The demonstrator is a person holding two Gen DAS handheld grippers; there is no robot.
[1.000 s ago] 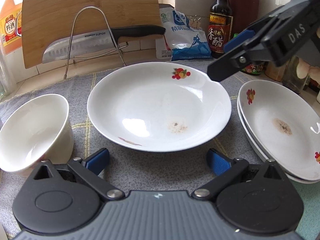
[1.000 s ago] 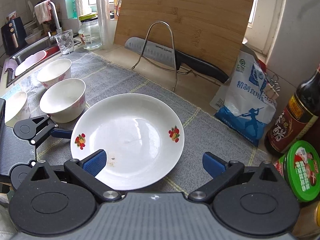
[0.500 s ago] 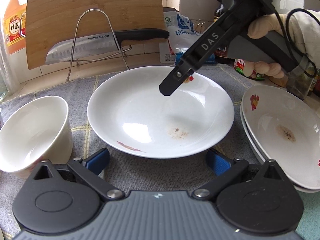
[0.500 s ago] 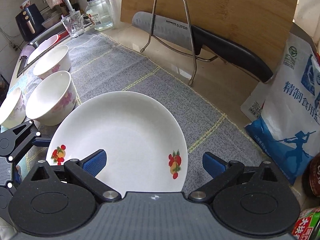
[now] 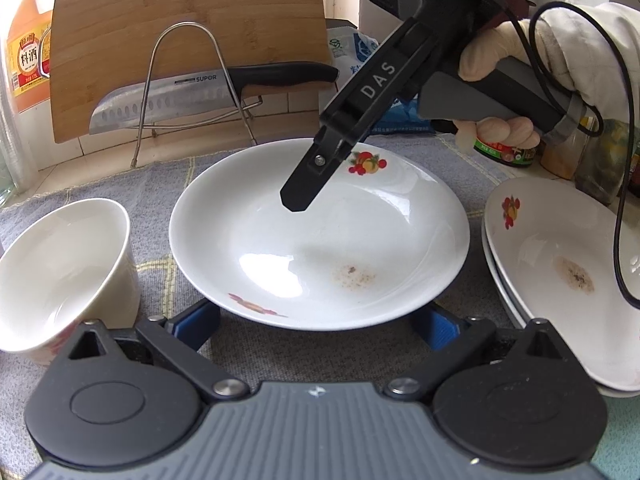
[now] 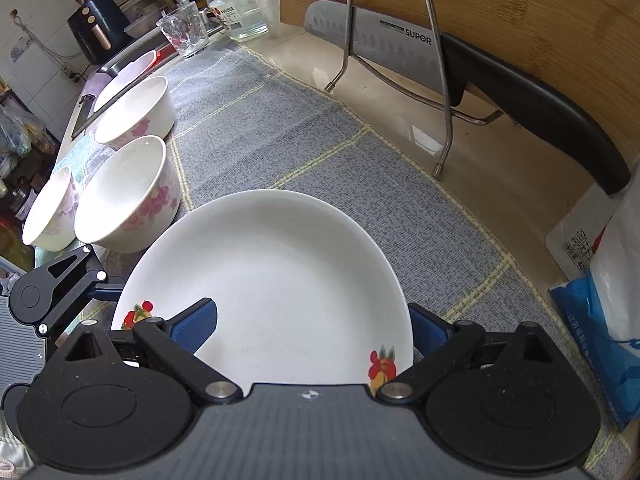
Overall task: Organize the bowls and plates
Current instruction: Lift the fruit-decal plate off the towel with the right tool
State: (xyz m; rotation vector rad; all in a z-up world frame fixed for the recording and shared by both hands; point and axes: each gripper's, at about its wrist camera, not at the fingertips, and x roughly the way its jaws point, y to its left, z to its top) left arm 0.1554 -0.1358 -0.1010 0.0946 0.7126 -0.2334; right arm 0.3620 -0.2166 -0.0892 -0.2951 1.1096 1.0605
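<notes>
A white plate with fruit prints (image 5: 320,236) lies on the grey mat in front of my left gripper (image 5: 316,320), which is open with its blue pads either side of the plate's near rim. My right gripper (image 6: 312,320) is open and straddles the plate's far rim (image 6: 280,272), one finger over the inside and one outside. It shows in the left wrist view (image 5: 304,196) slanting down over the plate. A stack of two plates (image 5: 560,264) lies to the right. A white bowl (image 5: 60,264) stands at the left; three flowered bowls (image 6: 128,196) show in the right wrist view.
A knife on a wire rack (image 5: 192,96) and a wooden cutting board (image 5: 188,32) stand behind the plate. A blue-and-white bag (image 6: 600,300), jars and bottles (image 5: 504,148) line the back right. A glass (image 6: 184,36), jar and sink are at the far left.
My right gripper has swung in from the right and come down over the plate's far rim. The left gripper has edged slightly closer to the near rim.
</notes>
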